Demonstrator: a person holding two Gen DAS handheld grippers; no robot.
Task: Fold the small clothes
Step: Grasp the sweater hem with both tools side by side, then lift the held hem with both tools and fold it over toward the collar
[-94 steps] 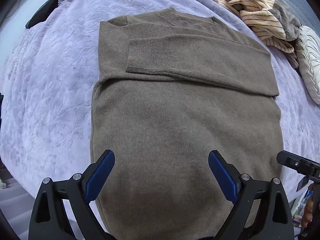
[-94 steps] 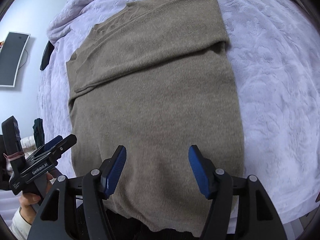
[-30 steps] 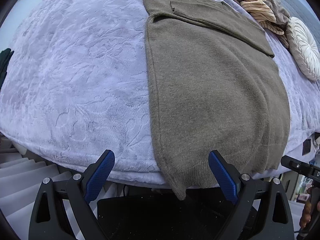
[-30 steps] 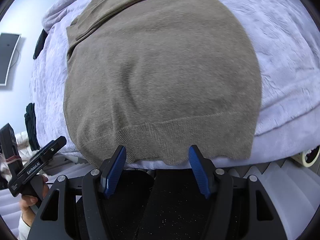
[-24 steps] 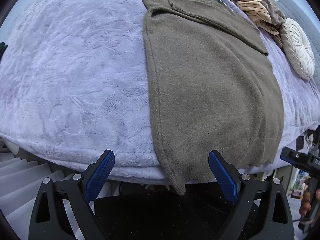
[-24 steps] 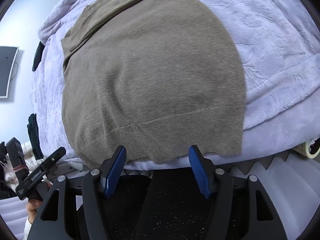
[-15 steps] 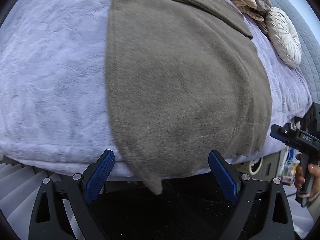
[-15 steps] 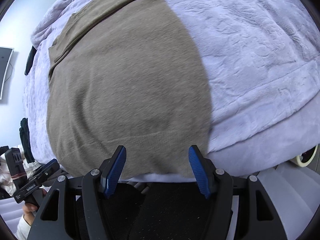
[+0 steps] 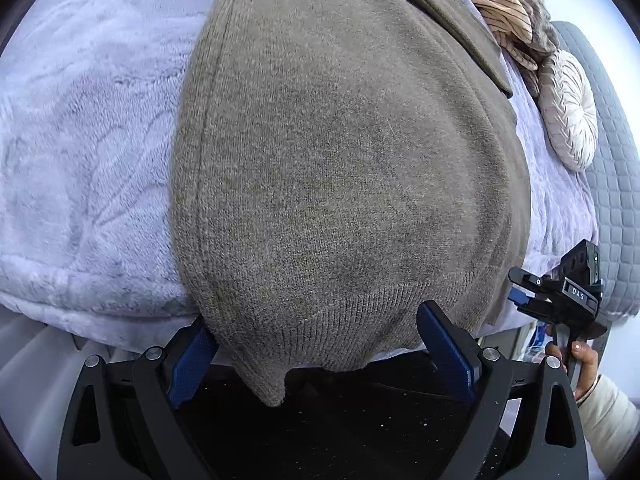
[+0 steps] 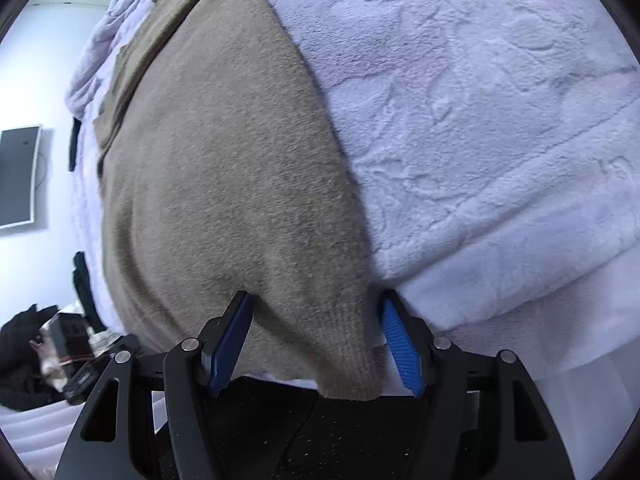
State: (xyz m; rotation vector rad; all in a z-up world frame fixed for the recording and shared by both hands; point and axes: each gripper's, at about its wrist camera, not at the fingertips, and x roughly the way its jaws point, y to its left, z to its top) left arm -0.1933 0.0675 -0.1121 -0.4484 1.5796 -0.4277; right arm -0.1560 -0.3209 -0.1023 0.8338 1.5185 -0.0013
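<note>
A wide lilac blanket (image 9: 80, 128) covers the bed, and on it a brown sweater (image 9: 344, 152) lies flat with its ribbed hem hanging over the near edge. The left gripper (image 9: 320, 354) points steeply down at the hem's left corner, jaws spread wide to either side of the cloth without pinching it. The right gripper (image 10: 316, 344) tilts down the same way at the hem's right corner, its blue pads (image 10: 402, 350) apart with the corner between them, not squeezed. A grey quilted headboard (image 9: 616, 184) stands at the far right, beside a round cream cushion (image 9: 570, 108) and a striped garment (image 9: 500, 12). A hand (image 9: 582, 364) grips the right tool's handle.
</note>
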